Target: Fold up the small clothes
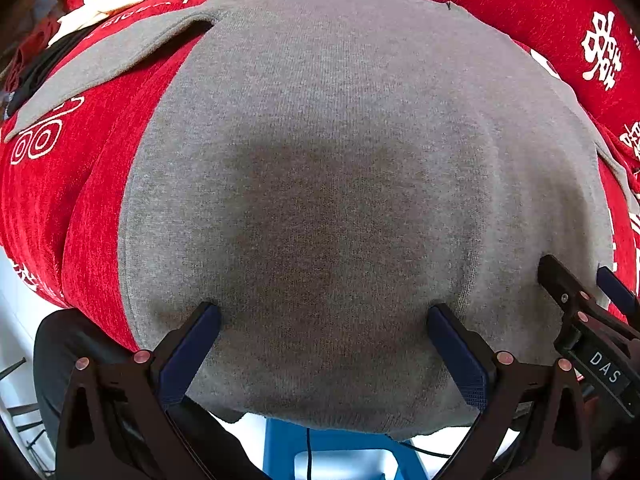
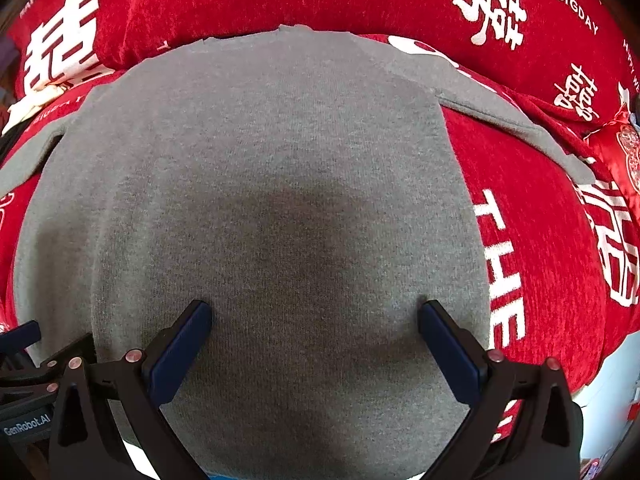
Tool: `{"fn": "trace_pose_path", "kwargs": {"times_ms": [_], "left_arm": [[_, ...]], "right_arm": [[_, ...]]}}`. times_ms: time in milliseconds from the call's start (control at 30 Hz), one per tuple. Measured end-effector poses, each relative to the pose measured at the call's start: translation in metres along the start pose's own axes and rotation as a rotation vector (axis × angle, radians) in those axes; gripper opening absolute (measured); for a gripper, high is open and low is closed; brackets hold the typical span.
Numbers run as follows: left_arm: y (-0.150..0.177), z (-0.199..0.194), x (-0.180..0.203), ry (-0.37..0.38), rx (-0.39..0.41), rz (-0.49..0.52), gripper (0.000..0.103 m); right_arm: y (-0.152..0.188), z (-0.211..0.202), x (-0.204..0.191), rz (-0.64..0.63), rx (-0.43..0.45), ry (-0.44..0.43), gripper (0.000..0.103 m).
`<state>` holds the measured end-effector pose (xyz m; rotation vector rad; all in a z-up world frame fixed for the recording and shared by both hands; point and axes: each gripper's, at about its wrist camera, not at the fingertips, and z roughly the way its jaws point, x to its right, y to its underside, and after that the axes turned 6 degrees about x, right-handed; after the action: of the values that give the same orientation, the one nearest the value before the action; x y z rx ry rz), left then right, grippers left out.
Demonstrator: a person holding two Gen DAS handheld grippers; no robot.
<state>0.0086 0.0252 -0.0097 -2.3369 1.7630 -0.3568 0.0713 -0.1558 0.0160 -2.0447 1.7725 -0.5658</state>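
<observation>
While it lies spread flat on a red cover (image 1: 100,216), the grey top (image 1: 328,184) fills most of both views. Its hem end hangs over the near edge of the cover at 6 o'clock, and its neck end lies at 12 o'clock. One sleeve (image 1: 100,60) runs out toward 10 o'clock in the left wrist view; the other sleeve (image 2: 516,120) runs toward 2 o'clock in the right wrist view. A dark round shadow sits on the knit in the middle of each view.

The left gripper (image 1: 323,312) has its fingers (image 1: 192,352) spread wide, with their blue tips pressed down on the top near its hem. The right gripper (image 2: 315,308) is the same: fingers (image 2: 180,352) spread wide, tips resting on the fabric near the hem, nothing pinched between them. In the left wrist view the right gripper shows at 4 o'clock, just beside the left one.

The red cover carries white printed characters (image 2: 492,12) and the white letters "THE" (image 2: 504,268) at 3 o'clock of the top. Below the hem at 6 o'clock, a blue stool (image 1: 288,448) and a thin dark cable (image 1: 309,452) show against a pale floor (image 1: 16,320).
</observation>
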Motion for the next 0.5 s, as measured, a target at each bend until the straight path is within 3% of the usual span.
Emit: {"fn": "trace_pose_path", "kwargs": {"times_ms": [500], "left_arm": [[0.0097,-0.0061,0.0035,-0.009,0.04,-0.006,0.103]], "right_arm": [[-0.0014,0.0018,-0.0004,-0.002,-0.009,-0.001,0.103]]}}
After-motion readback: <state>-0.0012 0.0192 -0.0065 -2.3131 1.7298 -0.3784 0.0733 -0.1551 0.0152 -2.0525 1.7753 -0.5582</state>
